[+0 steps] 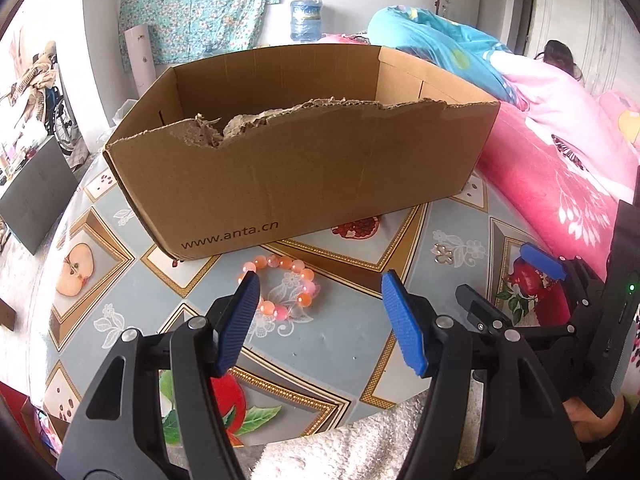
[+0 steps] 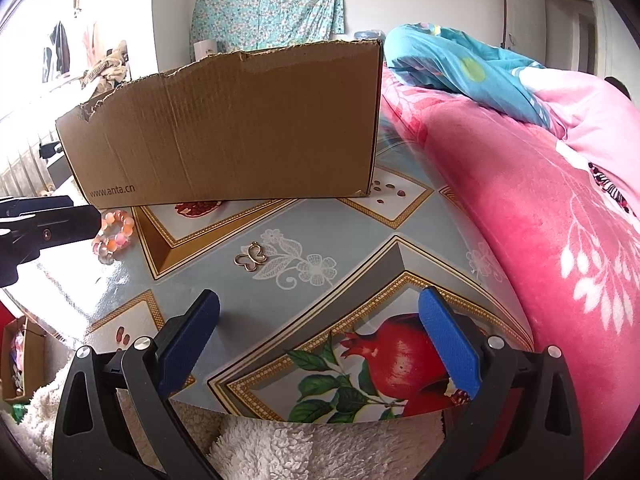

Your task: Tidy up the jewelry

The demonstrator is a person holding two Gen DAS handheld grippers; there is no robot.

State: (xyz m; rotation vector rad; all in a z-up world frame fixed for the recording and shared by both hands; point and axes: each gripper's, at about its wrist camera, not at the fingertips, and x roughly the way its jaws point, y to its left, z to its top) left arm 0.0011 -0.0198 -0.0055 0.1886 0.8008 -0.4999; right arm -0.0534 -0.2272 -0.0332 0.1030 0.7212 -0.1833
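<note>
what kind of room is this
Probably a bedroom in a home: a pink floral quilt is heaped beside the patterned table, and a floral cloth hangs on the wall.

My left claw (image 1: 320, 292) is open with nothing in it. A pink bead bracelet (image 1: 280, 284) lies just in front of the torn cardboard box (image 1: 304, 172). My other claw (image 1: 516, 280) is right of the bracelet.

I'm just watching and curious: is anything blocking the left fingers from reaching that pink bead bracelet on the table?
Nothing visible does. The bead bracelet lies on the tablecloth just ahead of the open left gripper, with only bare cloth between. The cardboard box stands behind the bracelet, and its near wall would have to be cleared afterwards.
</note>
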